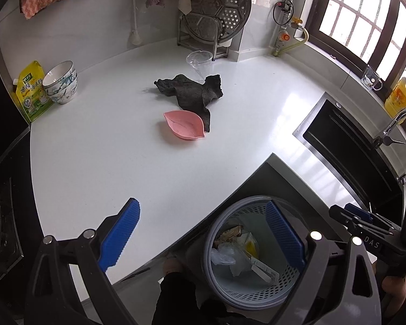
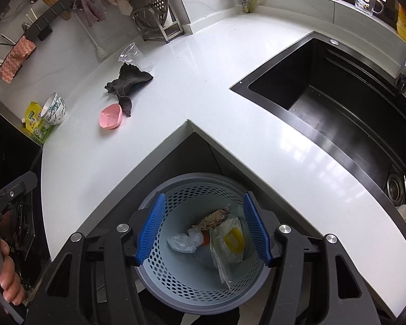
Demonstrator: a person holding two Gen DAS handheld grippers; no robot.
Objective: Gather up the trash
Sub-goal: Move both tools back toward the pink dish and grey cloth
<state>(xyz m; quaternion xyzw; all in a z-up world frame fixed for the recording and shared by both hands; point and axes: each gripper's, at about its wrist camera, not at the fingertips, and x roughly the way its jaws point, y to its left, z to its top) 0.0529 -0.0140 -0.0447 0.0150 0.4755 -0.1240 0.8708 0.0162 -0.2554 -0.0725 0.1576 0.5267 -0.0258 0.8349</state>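
Two handheld grippers, black and blue
Left gripper (image 1: 203,233) and right gripper (image 2: 203,228): black frames, silver round bolts, ribbed blue pads (image 2: 152,228); white "DAS" lettering.

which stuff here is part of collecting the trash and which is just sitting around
Part of the job:
- bin on the floor, holding wrappers and a plastic bag
- clear plastic cup tipped on the counter, likely trash
- left tongs and right tongs, both open and empty

Just lying about:
- grey cloth
- pink dish
- stacked bowls
- yellow pouch
- sink
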